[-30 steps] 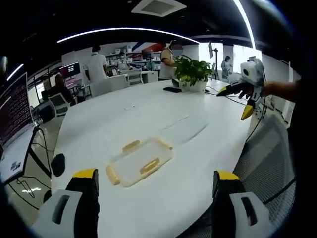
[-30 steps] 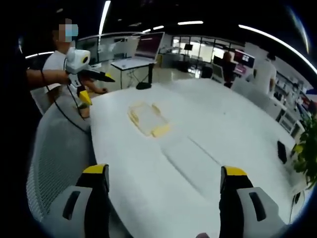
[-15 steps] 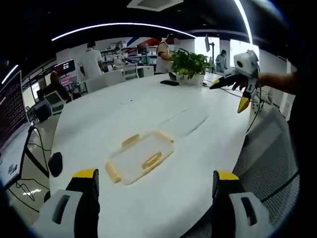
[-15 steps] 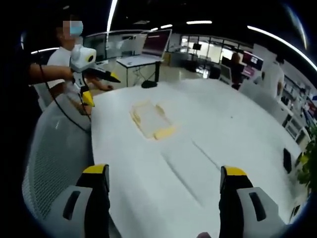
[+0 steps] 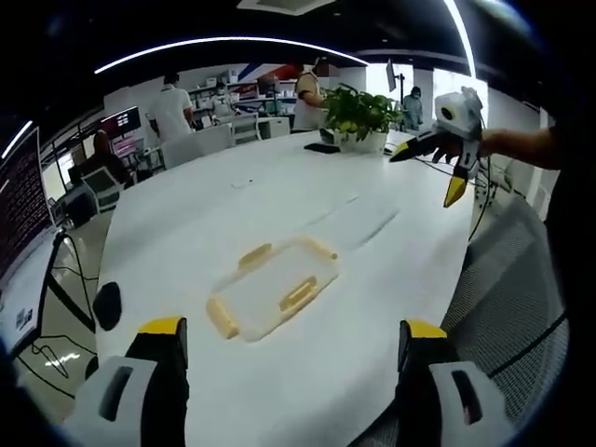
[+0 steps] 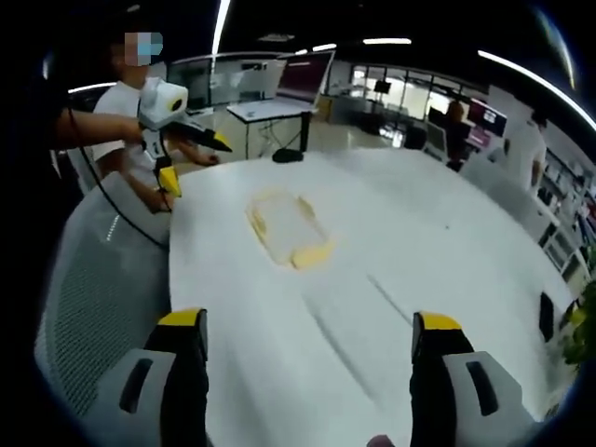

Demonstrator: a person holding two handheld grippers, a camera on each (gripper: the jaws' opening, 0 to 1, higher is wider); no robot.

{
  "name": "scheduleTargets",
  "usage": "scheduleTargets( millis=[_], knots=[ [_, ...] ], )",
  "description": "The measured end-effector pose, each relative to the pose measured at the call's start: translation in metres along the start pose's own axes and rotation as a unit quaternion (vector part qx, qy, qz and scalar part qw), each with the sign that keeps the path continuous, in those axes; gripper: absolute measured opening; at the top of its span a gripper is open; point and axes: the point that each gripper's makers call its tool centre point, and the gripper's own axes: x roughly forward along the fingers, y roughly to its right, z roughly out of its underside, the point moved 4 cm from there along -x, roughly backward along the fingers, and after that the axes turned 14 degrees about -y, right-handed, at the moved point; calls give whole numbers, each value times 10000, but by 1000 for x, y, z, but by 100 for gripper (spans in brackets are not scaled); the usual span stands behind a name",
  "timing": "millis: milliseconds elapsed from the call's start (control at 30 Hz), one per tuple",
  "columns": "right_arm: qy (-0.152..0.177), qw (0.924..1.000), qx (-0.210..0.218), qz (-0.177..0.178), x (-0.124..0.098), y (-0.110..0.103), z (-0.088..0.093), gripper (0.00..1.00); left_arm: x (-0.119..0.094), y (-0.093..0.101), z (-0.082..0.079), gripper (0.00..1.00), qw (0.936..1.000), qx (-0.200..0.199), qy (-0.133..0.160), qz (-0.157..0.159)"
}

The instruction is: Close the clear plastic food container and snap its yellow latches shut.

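Note:
A flat clear plastic container with yellow latches on its sides lies on the white table, well ahead of my left gripper. That gripper is open, its jaws wide apart with nothing between them. My right gripper is open too and hangs over the table's near part, far from the container. In the left gripper view, the right gripper is held in the air at the upper right. The left gripper hangs above the table's far left edge in the right gripper view.
A potted plant and a dark phone sit at the table's far end. A black object lies by the left edge. Mesh chairs stand at the table's edge. People and desks with monitors are behind.
Both views have shifted a little with the hands, and the container looks slightly nearer in the left gripper view. The container has not moved on the table. Both grippers stay open.

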Motion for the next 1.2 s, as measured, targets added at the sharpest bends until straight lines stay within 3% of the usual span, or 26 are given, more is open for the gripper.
scheduleTargets(
  millis=[767, 1200],
  knots=[
    [-145, 9980, -538, -291, 41, 11, -29, 86, 26, -33, 6, 86, 9983, 316, -459, 165],
    [-357, 9960, -679, -459, 64, 22, -44, 82, 39, -51, -1, 83, 9946, 724, -676, 295]
  ],
)
